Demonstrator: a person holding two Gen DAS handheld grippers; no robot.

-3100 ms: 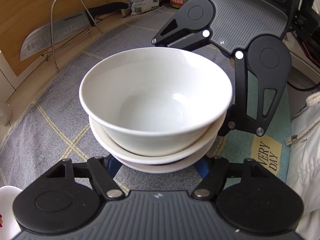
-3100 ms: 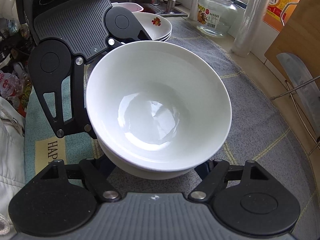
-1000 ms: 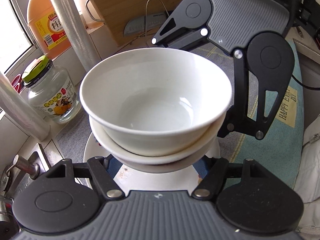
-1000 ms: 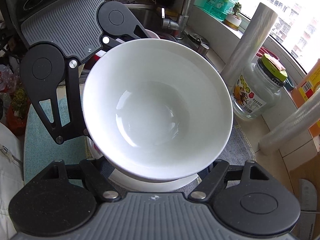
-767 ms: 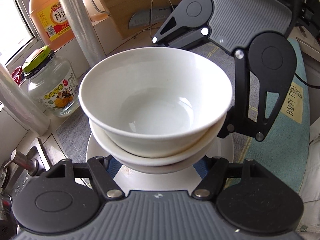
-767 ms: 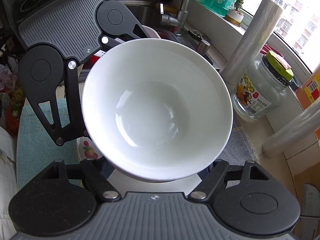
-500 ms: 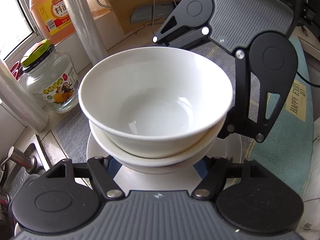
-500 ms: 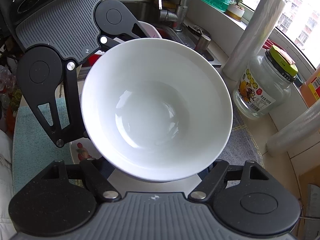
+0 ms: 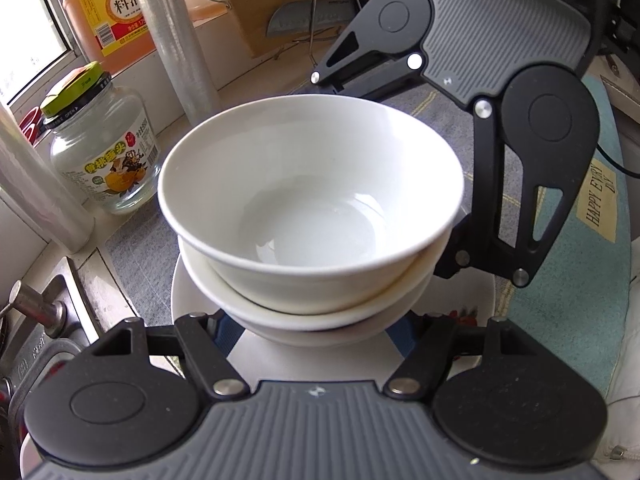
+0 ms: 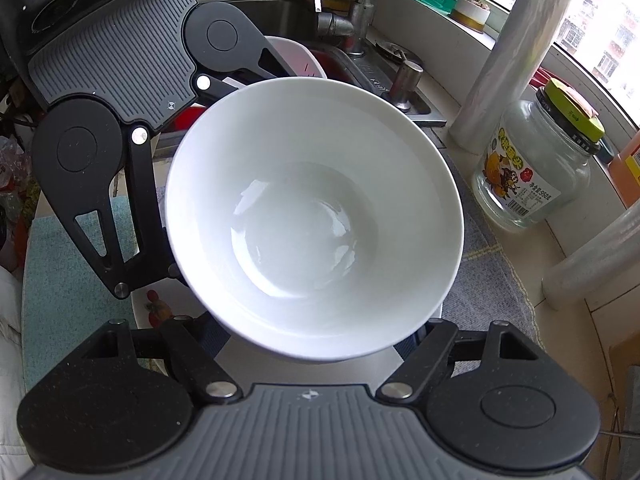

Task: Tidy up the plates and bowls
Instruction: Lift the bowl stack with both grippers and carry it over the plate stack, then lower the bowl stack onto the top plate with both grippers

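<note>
The stack of white bowls (image 9: 312, 216) sits nested, top bowl empty, clamped between the left gripper (image 9: 316, 332) at 6 o'clock and the right gripper (image 10: 312, 332) at 2 o'clock, just above a white plate (image 9: 280, 360) on the surface (image 9: 136, 248). A glass jar (image 9: 104, 148) stands at 9 o'clock.

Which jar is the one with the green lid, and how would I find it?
Look along the window edge of the counter, past the stack of white bowls. Between two upright rolls of clear wrap stands the glass jar. It alone has a yellow-green lid and a fruit picture label.
</note>
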